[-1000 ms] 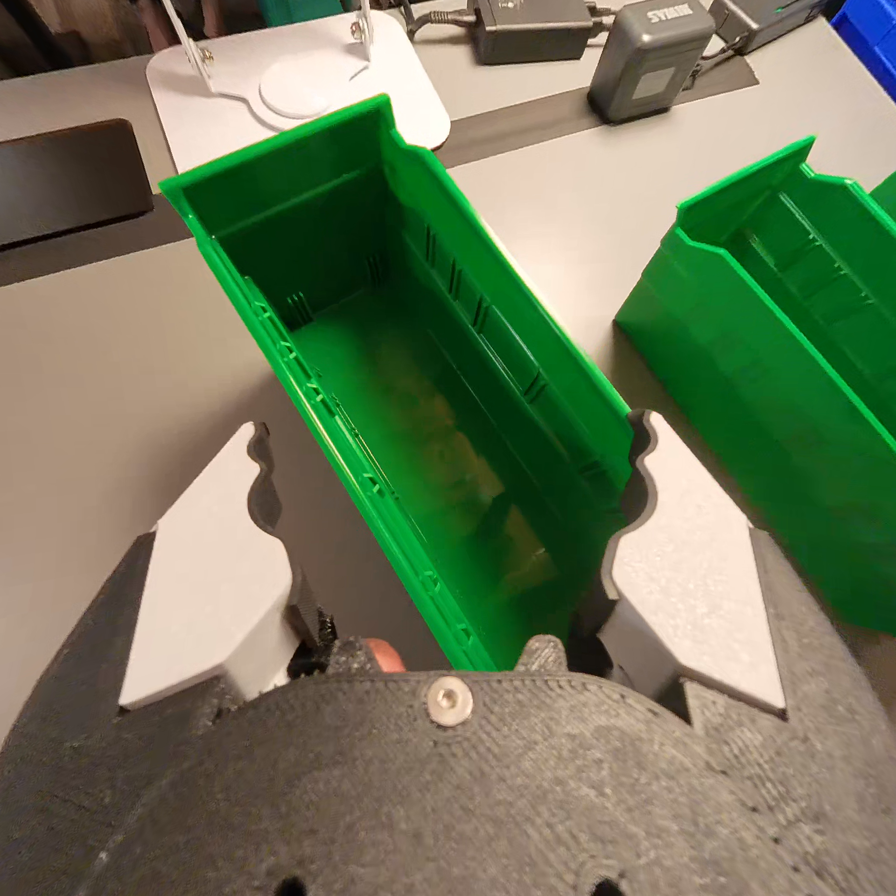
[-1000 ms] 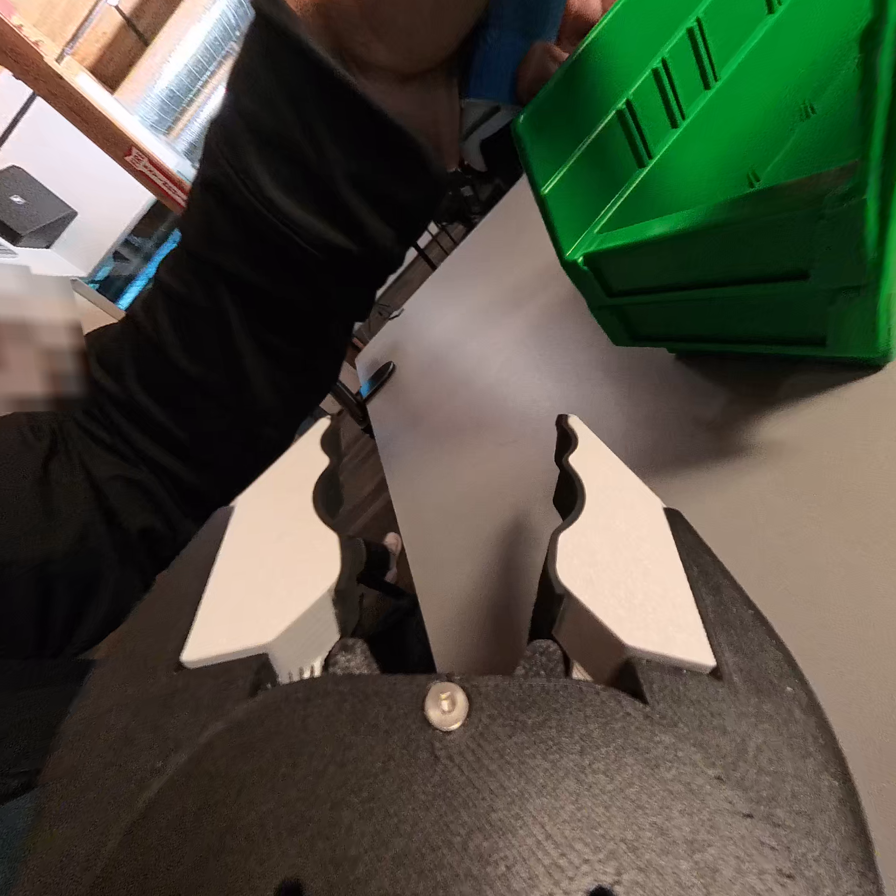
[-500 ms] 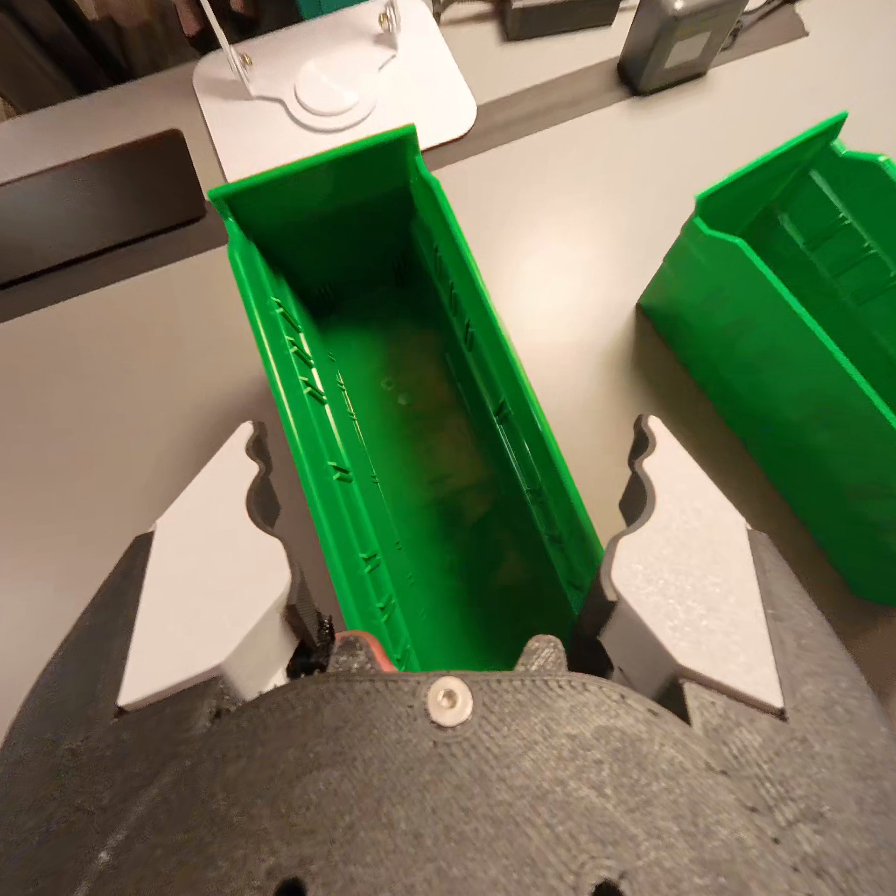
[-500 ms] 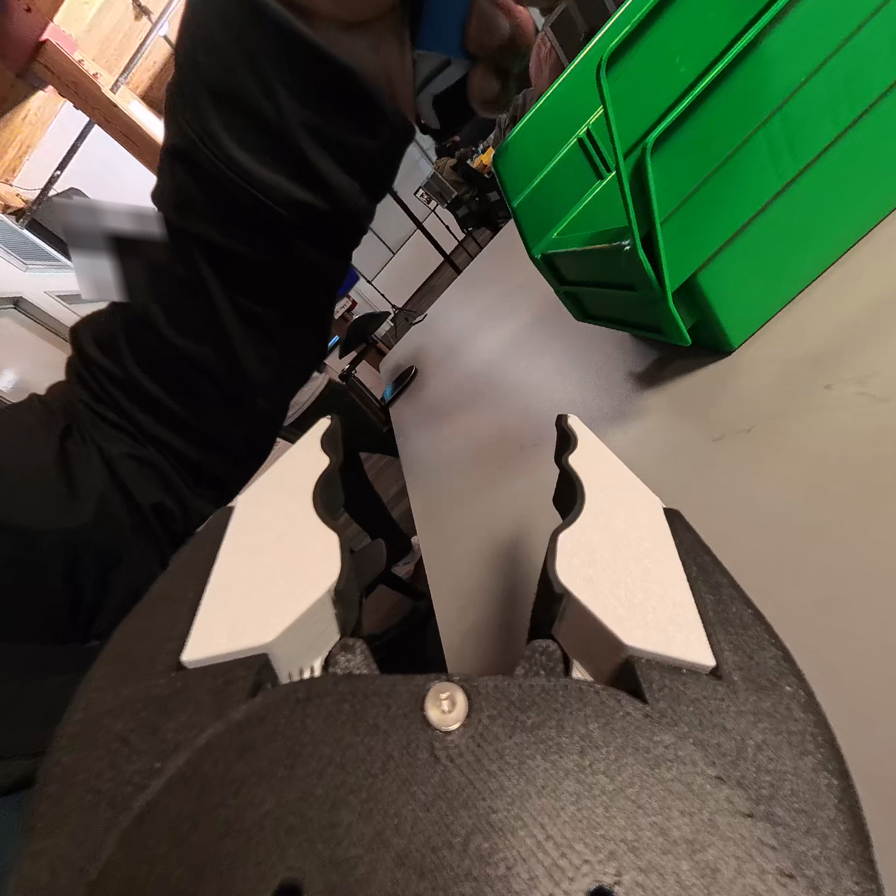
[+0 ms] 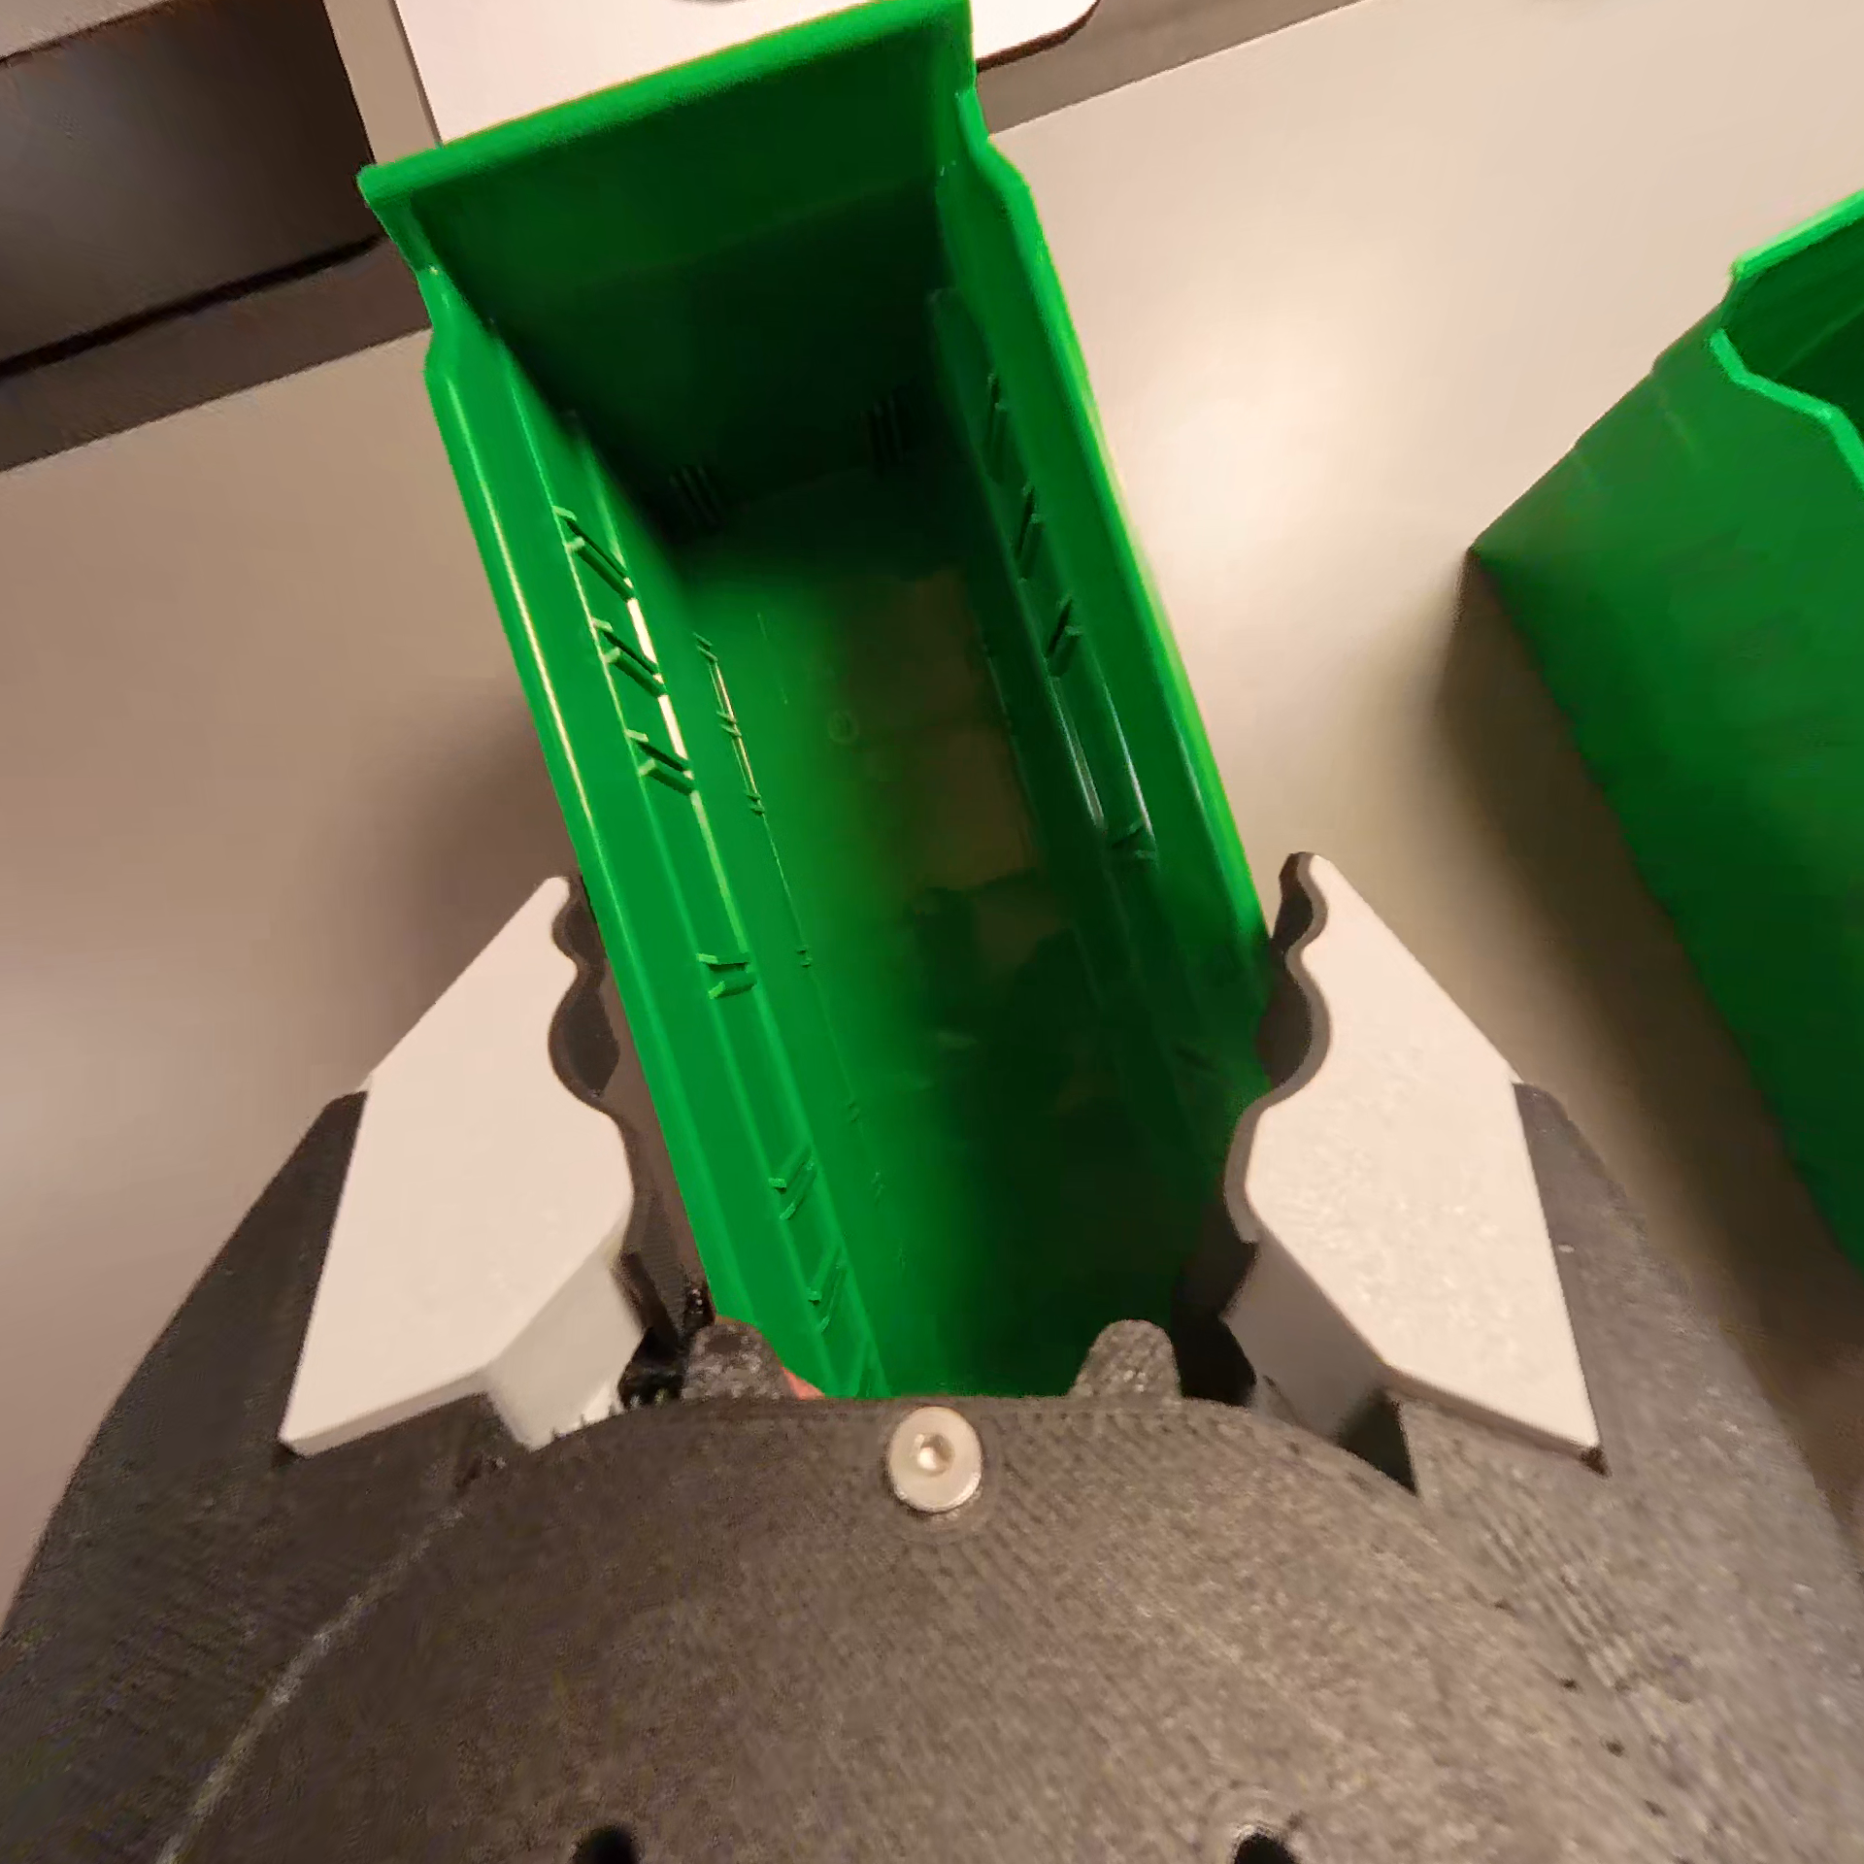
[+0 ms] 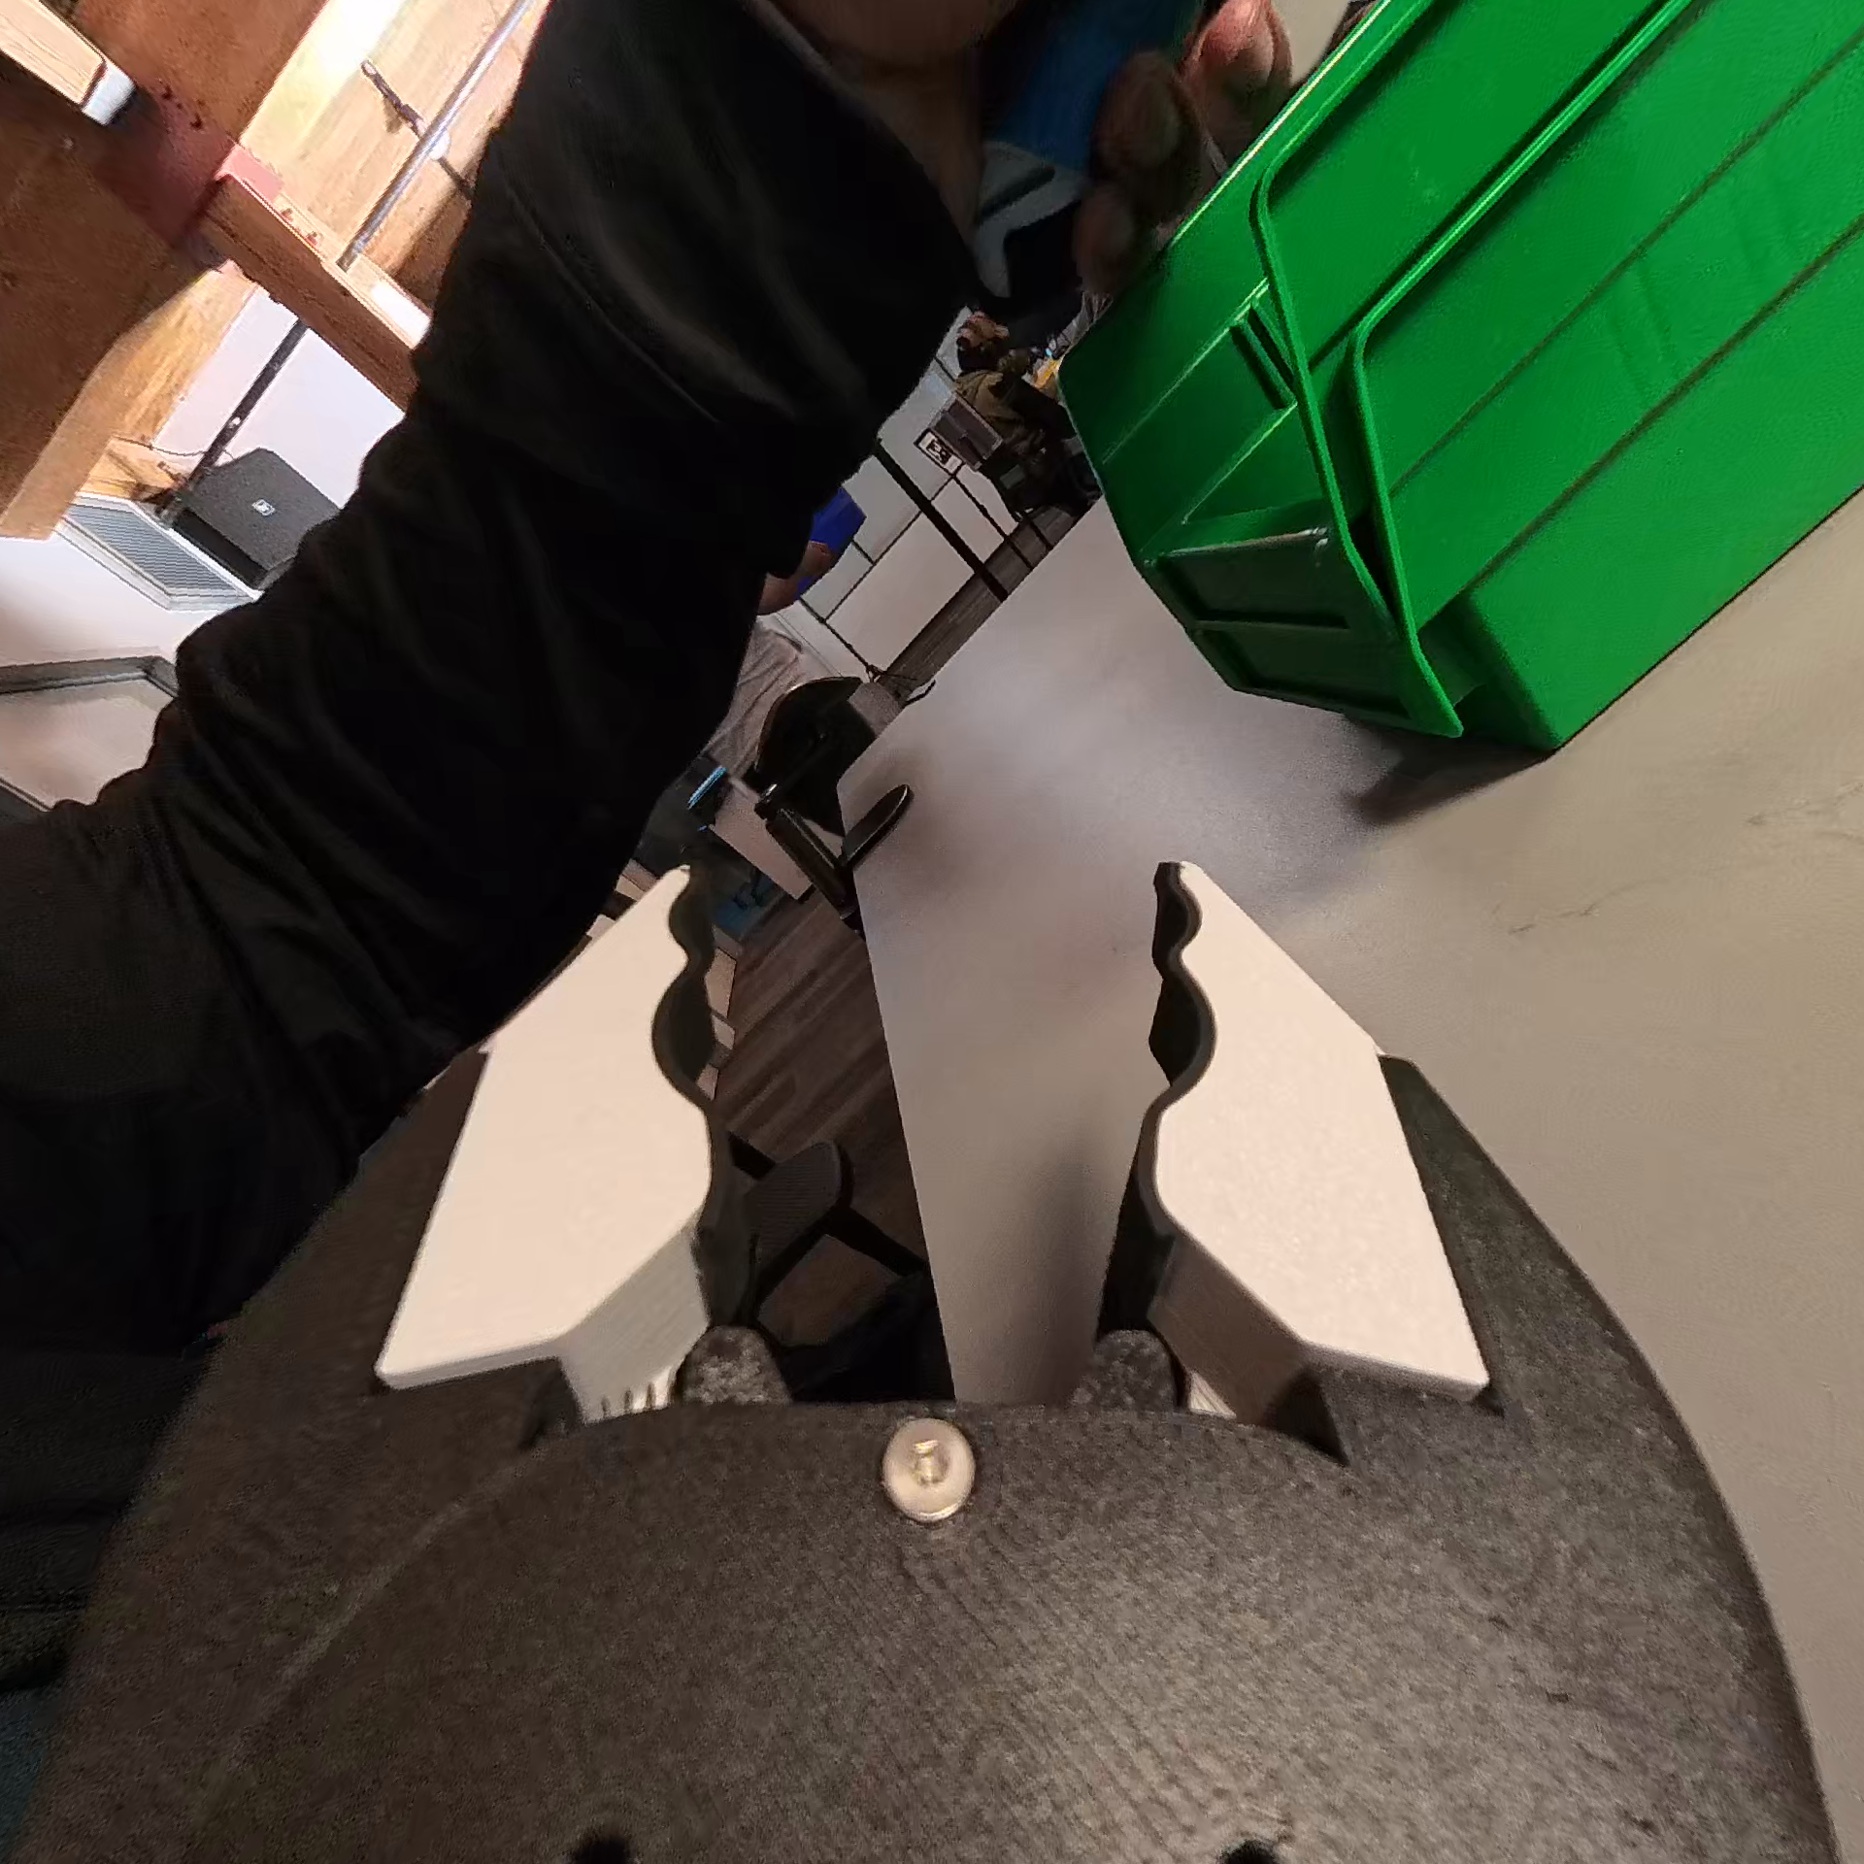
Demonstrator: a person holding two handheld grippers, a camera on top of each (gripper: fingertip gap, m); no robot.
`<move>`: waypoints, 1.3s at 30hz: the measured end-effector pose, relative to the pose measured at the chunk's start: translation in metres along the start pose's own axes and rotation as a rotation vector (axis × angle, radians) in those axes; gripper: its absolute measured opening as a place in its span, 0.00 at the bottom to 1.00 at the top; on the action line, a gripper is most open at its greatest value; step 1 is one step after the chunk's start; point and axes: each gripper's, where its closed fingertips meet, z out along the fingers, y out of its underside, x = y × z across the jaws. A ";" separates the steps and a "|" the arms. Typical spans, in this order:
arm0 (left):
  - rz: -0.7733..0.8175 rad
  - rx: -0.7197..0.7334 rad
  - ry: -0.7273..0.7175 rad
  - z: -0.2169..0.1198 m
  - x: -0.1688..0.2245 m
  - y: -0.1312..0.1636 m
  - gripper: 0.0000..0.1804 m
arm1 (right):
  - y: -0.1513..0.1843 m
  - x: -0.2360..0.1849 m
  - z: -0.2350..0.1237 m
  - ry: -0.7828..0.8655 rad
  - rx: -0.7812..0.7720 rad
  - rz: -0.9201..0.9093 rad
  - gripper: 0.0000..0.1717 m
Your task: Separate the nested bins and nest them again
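The left gripper's [image 5: 928, 888] fingers [image 5: 1412, 1160] have closed onto the green bin [image 5: 857, 706].

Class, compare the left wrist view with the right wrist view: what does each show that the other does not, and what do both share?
Only the left wrist view shows the left tool straddling a long green bin, its inside, and a white base plate.

Only the right wrist view shows the right tool open with nothing between its fingers, a black sleeve and wooden shelving.

Both show green bins and the grey table.

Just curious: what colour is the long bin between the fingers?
Bright green bin, seen best in the left wrist view.
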 end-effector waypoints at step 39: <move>0.052 0.004 -0.049 -0.015 -0.004 0.002 0.65 | 0.005 -0.005 -0.001 -0.039 -0.033 0.019 0.50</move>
